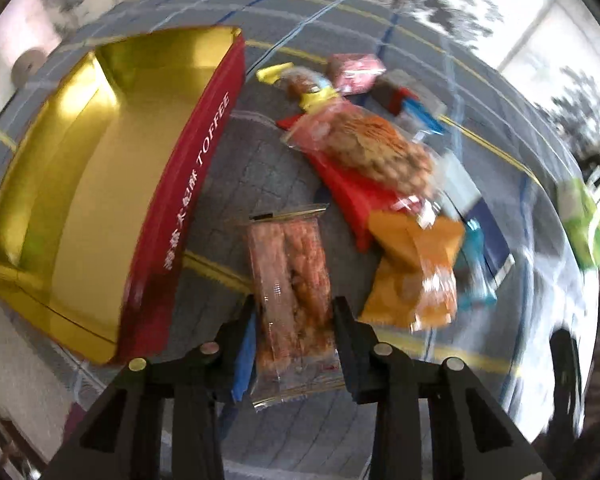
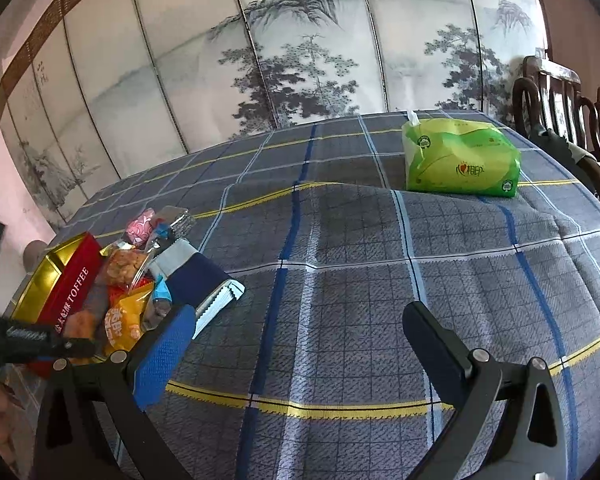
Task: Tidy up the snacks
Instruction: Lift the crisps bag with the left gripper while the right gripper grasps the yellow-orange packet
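Nearest in the left wrist view, the left gripper (image 1: 294,312) is pointing steeply down, its two black fingers closing on either side of a clear packet of reddish-brown fried snacks (image 1: 290,280), pads pressing its edges. To the left of that packet, a red tin marked TOFFEE (image 1: 180,200) with a shiny gold inside is sitting open on the blue-grey checked tablecloth (image 1: 240,140). Just right of the packet, an orange snack packet (image 1: 416,276) is lying beside a red wrapper (image 1: 352,196), with a clear bag of peanuts (image 1: 376,148) resting on top of the red wrapper. Farther back, a pink packet (image 1: 354,72) is sitting at the far end of the pile. In the right wrist view, the right gripper (image 2: 296,340) is hovering over bare cloth, its jaws standing wide apart with nothing between them. At the far right of the table, a green pack of tissues (image 2: 460,160) is resting, in front of a painted folding screen (image 2: 300,60).
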A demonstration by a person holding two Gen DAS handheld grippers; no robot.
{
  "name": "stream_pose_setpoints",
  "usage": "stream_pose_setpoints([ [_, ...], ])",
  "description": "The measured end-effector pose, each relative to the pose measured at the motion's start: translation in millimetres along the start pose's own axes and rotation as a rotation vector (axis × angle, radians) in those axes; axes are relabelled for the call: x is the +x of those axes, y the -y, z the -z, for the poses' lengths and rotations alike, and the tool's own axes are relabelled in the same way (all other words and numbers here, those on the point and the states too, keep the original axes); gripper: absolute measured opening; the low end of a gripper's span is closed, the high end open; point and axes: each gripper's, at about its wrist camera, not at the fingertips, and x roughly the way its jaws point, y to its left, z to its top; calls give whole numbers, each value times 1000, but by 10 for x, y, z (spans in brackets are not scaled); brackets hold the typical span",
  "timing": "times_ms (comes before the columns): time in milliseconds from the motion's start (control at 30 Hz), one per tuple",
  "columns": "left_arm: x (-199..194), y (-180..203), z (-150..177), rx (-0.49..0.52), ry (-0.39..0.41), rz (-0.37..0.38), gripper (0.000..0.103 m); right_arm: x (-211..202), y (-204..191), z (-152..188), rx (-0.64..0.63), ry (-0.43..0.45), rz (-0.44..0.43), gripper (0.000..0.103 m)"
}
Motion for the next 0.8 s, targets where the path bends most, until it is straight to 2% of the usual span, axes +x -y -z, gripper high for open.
stream_pose_setpoints([
  [133, -264, 31, 238, 115, 92, 10, 36, -59, 39, 26, -48, 11, -36, 102],
  [200, -355, 2, 332, 150, 117, 29, 36, -76, -28, 46, -97, 11, -83, 92],
  [267, -413, 8, 379, 171, 131, 46, 36, -49, -118, 72, -146, -22, -107, 70],
  [300, -451, -18, 415, 183, 142, 52, 36, -37, -161, 83, -160, -41, -118, 67],
  [367, -432, 90, 243, 196, 153, 51, 36, -50, -275, 125, -168, -74, -188, 65],
  [467, -508, 48, 226, 208, 172, 54, 36, -78, -494, 178, -177, -92, -259, 65],
  [600, -596, 79, 222, 216, 206, 49, 36, 19, -799, 207, -222, -122, -295, 65],
  [800, -699, 85, 253, 227, 242, 47, 36, 200, -1043, 166, -256, -158, -297, 65],
])
